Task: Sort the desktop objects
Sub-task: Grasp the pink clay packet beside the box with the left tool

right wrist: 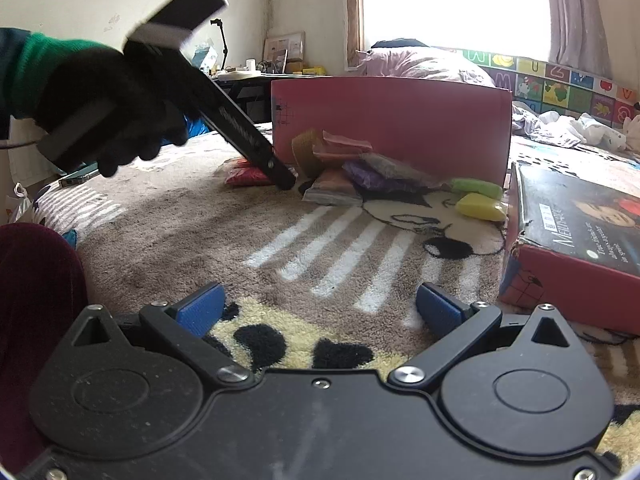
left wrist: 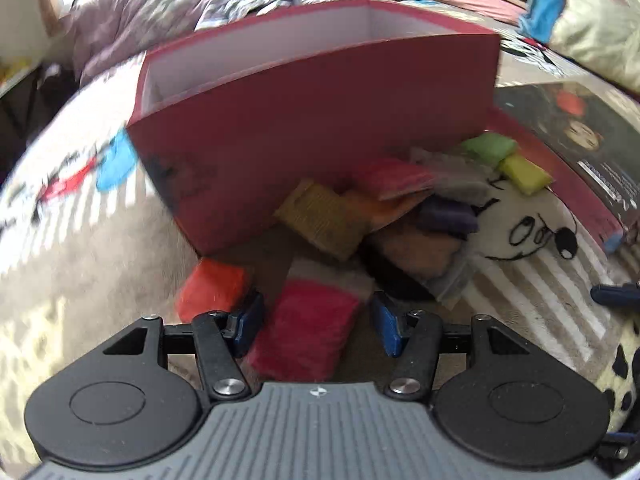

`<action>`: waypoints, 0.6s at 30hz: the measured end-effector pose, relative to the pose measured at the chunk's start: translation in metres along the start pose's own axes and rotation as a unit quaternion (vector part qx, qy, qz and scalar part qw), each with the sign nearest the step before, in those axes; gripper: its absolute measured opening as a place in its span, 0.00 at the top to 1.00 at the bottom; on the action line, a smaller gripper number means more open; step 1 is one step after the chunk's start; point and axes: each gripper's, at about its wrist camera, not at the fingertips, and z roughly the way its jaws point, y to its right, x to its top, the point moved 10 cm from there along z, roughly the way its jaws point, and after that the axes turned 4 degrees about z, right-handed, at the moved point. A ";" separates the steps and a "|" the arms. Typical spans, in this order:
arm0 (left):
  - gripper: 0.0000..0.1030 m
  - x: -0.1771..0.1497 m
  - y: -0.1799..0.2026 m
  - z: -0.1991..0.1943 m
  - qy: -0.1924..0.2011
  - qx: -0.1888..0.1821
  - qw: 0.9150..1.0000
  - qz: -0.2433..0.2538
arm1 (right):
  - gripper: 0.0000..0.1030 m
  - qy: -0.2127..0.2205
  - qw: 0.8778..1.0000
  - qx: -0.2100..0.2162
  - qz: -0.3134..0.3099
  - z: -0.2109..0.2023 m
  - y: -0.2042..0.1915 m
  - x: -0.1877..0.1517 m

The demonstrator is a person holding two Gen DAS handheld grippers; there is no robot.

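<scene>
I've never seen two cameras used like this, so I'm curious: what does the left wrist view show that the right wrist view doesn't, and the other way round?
Only the left wrist view shows the red box's open white inside and a crimson packet lying between the open left gripper.

Only the right wrist view shows the gloved hand holding that left gripper, the window, and the open right gripper over bare blanket.

Both show the red box, the green packet and yellow packet, and the flat dark-topped box.
</scene>
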 end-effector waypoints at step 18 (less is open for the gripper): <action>0.47 -0.045 0.040 -0.044 0.018 0.036 0.996 -0.078 | 0.01 0.005 1.000 -0.005 -0.003 -0.003 0.000 -0.002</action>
